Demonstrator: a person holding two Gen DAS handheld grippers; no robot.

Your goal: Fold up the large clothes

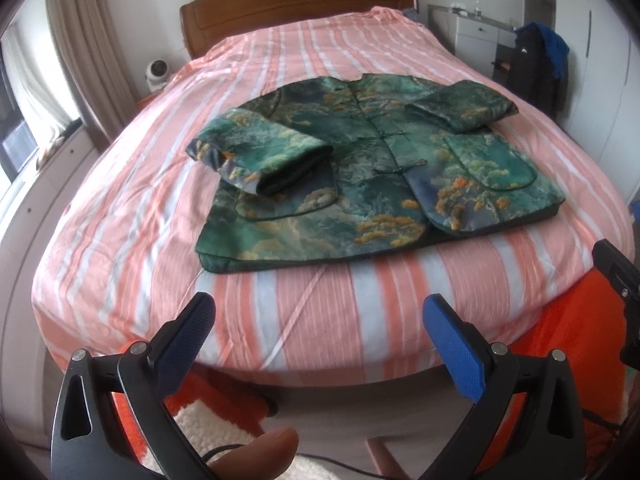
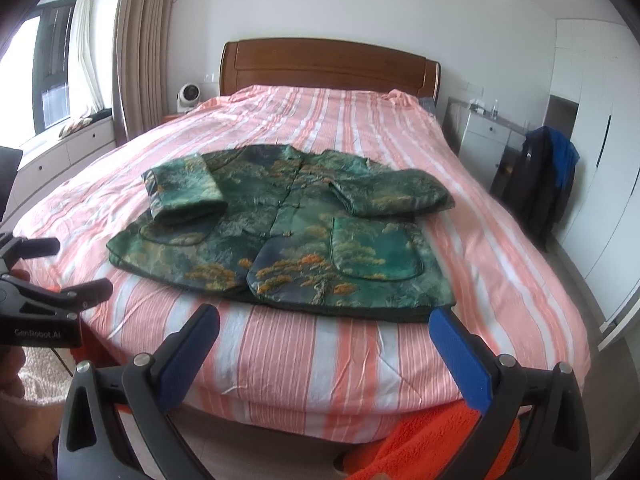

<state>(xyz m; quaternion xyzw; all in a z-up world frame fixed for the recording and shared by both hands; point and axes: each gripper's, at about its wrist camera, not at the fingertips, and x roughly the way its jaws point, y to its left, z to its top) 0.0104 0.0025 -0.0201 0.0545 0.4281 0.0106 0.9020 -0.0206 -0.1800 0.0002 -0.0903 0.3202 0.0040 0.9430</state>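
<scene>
A green patterned jacket [image 1: 372, 184] [image 2: 288, 240] with orange tree motifs lies front up on the bed, both sleeves folded inward across its chest. Its hem faces the foot of the bed. My left gripper [image 1: 320, 312] hovers open over the foot of the bed, short of the hem, nothing between its blue pads. My right gripper [image 2: 324, 324] is open too; its right fingertip [image 2: 444, 320] is near the jacket's lower right corner, contact unclear. The left gripper's body [image 2: 44, 292] shows at the left edge of the right wrist view.
The bed has a pink and white striped cover [image 1: 304, 328] [image 2: 280, 352] and a wooden headboard [image 2: 328, 68]. An orange rug [image 2: 432, 440] lies on the floor at its foot. A chair with dark clothes [image 2: 548, 176] and a white cabinet [image 2: 484, 136] stand to the right. A small fan [image 2: 188, 96] sits left of the headboard.
</scene>
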